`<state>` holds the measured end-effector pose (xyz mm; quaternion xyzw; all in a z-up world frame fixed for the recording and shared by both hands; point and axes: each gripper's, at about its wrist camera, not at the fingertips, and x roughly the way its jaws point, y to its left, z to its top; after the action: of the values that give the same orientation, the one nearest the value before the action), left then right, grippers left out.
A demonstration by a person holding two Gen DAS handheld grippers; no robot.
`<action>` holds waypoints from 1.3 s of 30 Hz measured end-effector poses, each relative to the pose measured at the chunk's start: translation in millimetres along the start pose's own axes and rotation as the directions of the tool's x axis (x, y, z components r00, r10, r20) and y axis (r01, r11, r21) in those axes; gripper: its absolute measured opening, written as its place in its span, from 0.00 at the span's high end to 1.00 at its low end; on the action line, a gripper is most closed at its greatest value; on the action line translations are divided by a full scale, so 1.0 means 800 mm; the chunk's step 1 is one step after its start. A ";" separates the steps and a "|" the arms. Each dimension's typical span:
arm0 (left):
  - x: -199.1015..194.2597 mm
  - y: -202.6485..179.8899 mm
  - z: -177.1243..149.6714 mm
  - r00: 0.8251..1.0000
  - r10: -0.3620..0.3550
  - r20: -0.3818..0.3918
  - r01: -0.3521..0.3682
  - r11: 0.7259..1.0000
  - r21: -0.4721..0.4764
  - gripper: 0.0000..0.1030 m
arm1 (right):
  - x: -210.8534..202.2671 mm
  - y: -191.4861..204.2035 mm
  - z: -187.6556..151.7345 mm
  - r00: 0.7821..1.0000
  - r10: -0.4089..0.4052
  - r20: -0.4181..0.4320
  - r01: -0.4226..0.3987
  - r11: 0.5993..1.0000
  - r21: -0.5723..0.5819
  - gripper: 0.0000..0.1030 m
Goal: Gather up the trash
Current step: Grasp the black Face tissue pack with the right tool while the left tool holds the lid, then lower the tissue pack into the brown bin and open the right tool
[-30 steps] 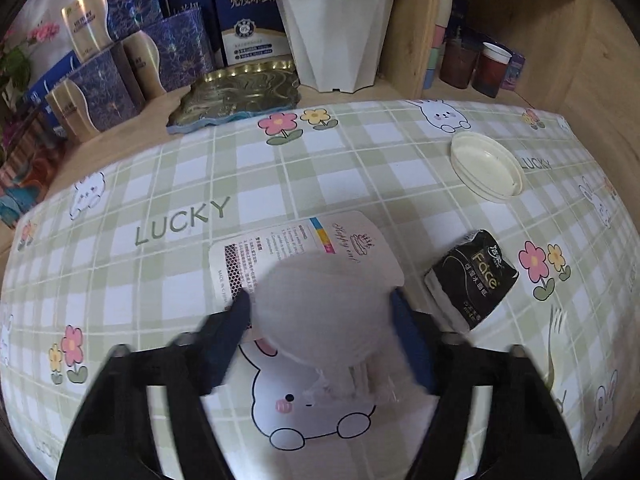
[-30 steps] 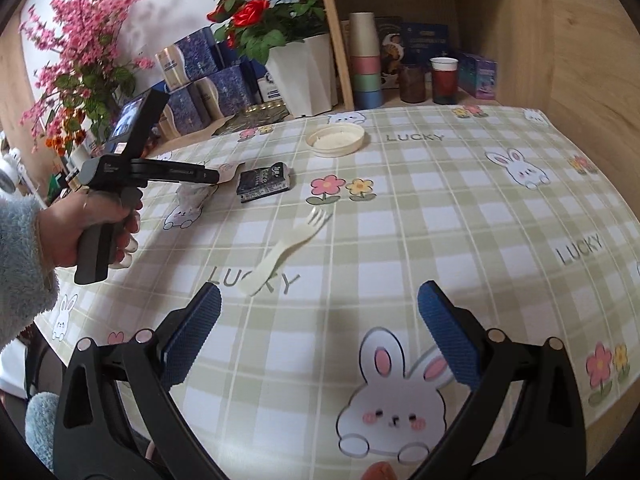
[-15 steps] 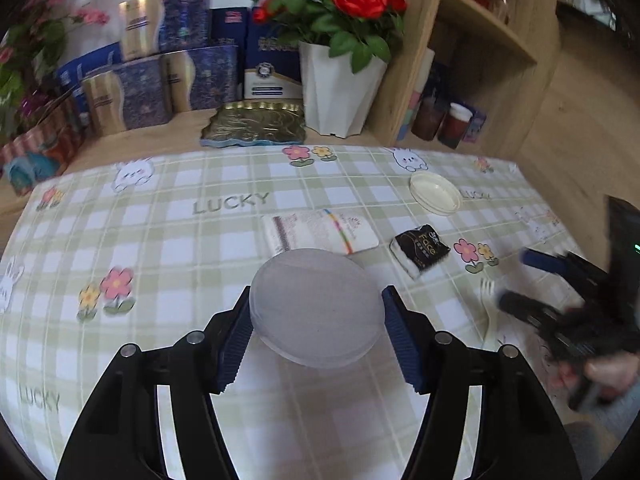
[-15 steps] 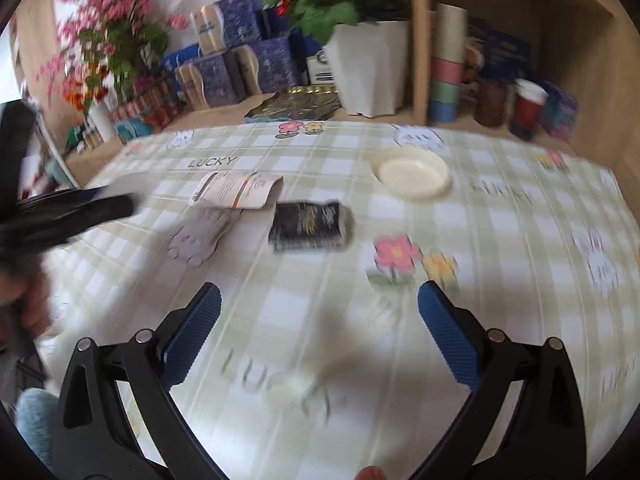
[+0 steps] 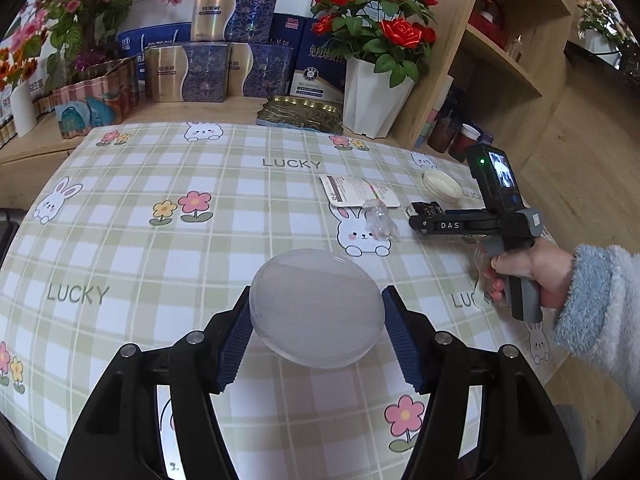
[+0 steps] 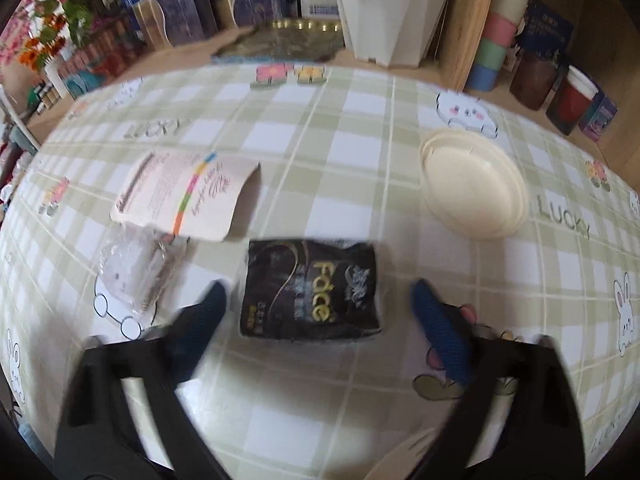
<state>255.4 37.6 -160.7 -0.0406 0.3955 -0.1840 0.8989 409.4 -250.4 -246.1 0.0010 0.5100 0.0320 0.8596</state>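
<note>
right gripper [image 6: 316, 312]: jaws closing, black tissue pack [image 6: 310, 290] between them, untouched, long axis across | left gripper [image 5: 316, 336]: jaws clamped on translucent round lid [image 5: 316, 308]

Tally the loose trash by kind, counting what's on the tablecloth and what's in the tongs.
Round plastic lids: 2 (translucent lid held, cream lid on cloth)
Black tissue pack: 1
Printed paper card: 1
Crumpled clear wrapper: 1
Total: 5

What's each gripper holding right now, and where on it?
The left gripper holds a translucent round lid, pads on opposite edges of its rim. The right gripper holds nothing: its jaws are closing around the black tissue pack, not yet touching it.
</note>
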 end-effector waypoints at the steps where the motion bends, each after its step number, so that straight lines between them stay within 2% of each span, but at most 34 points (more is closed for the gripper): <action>1: -0.002 0.001 -0.003 1.000 0.002 -0.001 -0.002 1.000 -0.001 0.40 | -0.003 0.001 -0.001 1.000 0.001 -0.001 -0.001 1.000 0.007 0.31; 2: -0.004 0.002 -0.005 1.000 0.001 -0.003 -0.001 1.000 -0.004 0.40 | -0.005 0.002 -0.001 1.000 0.001 -0.005 -0.001 1.000 0.010 0.38; 4: -0.008 0.004 -0.012 1.000 -0.006 -0.006 0.006 1.000 -0.018 0.40 | -0.017 0.005 -0.007 1.000 0.019 0.001 -0.019 1.000 0.023 0.38; 8: -0.020 0.004 -0.019 1.000 -0.006 -0.001 0.006 1.000 -0.025 0.40 | -0.050 0.009 -0.020 0.997 0.039 0.064 -0.040 0.999 0.021 0.38; 14: -0.045 -0.010 -0.025 1.000 -0.018 0.010 0.018 1.000 -0.024 0.40 | -0.104 0.006 -0.059 0.989 0.100 0.110 -0.104 0.994 0.030 0.38; 21: -0.075 -0.051 -0.049 1.000 -0.019 0.011 0.018 0.999 0.038 0.40 | -0.184 0.004 -0.138 0.966 0.171 0.192 -0.180 0.983 0.033 0.38; 28: -0.106 -0.099 -0.088 0.998 -0.062 -0.001 0.062 0.994 0.092 0.40 | -0.246 0.009 -0.226 0.944 0.217 0.249 -0.230 0.973 0.022 0.38; 35: -0.130 -0.130 -0.126 0.996 -0.084 -0.004 0.084 0.990 0.114 0.39 | -0.275 0.029 -0.314 0.930 0.259 0.263 -0.269 0.963 0.004 0.38; 39: -0.137 -0.137 -0.145 0.996 -0.088 -0.009 0.088 0.990 0.114 0.39 | -0.267 0.051 -0.362 0.935 0.271 0.227 -0.273 0.962 -0.025 0.38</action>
<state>70.5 -16.1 -139.4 -0.0062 0.3839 -0.2460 0.8900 51.1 -230.3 -196.6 0.0783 0.4027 0.1483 0.8998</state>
